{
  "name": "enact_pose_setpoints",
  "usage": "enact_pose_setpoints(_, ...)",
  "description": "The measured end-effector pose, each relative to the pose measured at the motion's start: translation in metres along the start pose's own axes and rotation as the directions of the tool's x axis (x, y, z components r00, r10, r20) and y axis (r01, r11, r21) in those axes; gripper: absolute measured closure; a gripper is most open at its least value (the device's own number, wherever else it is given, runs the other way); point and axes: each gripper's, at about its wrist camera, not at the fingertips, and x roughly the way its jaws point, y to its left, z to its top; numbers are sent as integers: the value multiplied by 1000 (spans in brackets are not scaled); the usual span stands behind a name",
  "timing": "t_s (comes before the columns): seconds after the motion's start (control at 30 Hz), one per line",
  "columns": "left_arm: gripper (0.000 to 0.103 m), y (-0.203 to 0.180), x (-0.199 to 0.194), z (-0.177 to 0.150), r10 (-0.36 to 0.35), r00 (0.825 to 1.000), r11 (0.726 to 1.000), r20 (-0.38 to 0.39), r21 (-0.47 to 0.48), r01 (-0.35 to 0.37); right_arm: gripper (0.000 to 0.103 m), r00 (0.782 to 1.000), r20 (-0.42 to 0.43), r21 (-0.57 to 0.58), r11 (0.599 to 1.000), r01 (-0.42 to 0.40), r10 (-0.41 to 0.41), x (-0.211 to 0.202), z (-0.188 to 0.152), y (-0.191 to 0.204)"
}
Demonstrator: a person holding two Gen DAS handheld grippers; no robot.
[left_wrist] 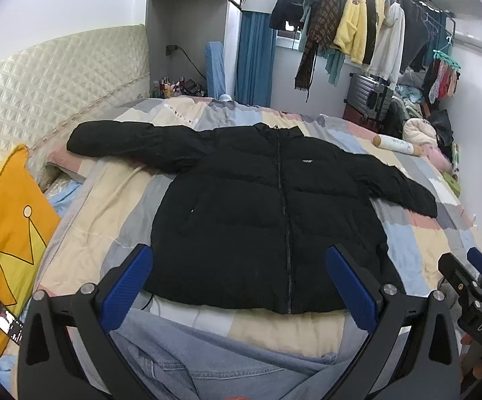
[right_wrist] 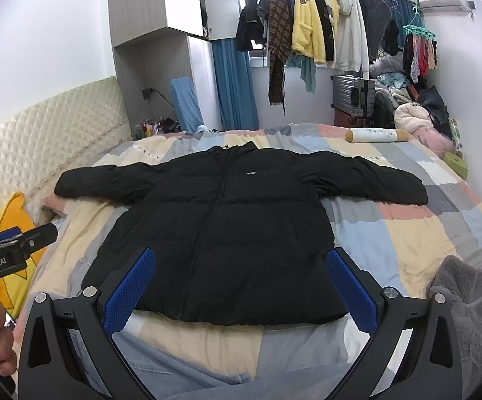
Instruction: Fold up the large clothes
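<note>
Jacket (left_wrist: 261, 220) lay black and puffy, flat and front-up on the patchwork bed (left_wrist: 417, 233), zipped, both sleeves spread wide, its hem just beyond the fingertips of both tools. Left gripper (left_wrist: 239, 286) hovered with its blue pads wide apart, holding nothing; right gripper (right_wrist: 241, 286) was likewise spread and empty over the hem. Folding seemed not yet begun. A sensible first move would be for each tool to reach past its fingertips to a sleeve cuff, pinch it, and draw it across the chest.
</note>
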Motion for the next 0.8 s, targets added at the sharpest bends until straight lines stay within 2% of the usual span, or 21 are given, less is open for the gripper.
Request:
enact_pose_setpoints(0.17,0,-6,-2,18,12,999,1000,30,-15,-12,0,1000,5,0,1000,-7,7,0,12,-1)
enact_pose_setpoints(0.4,0,-27,2,54,-30,998,1000,54,4,30,0,1000,30,3,1000,0,0,7,51,-8)
enact_pose_setpoints(0.63,0,-54,1,94,-130,984,991,121,51,125,0,995,90,-5,999,38,-38,18,95,-20)
enact_pose_setpoints(0.7,0,-62,6,102,-189,970,981,151,74,179,0,993,109,7,999,44,-44,25,104,-26)
enact_pose_setpoints(0.8,0,-67,24,109,-233,959,970,160,100,220,0,991,122,10,999,50,-51,40,110,-31)
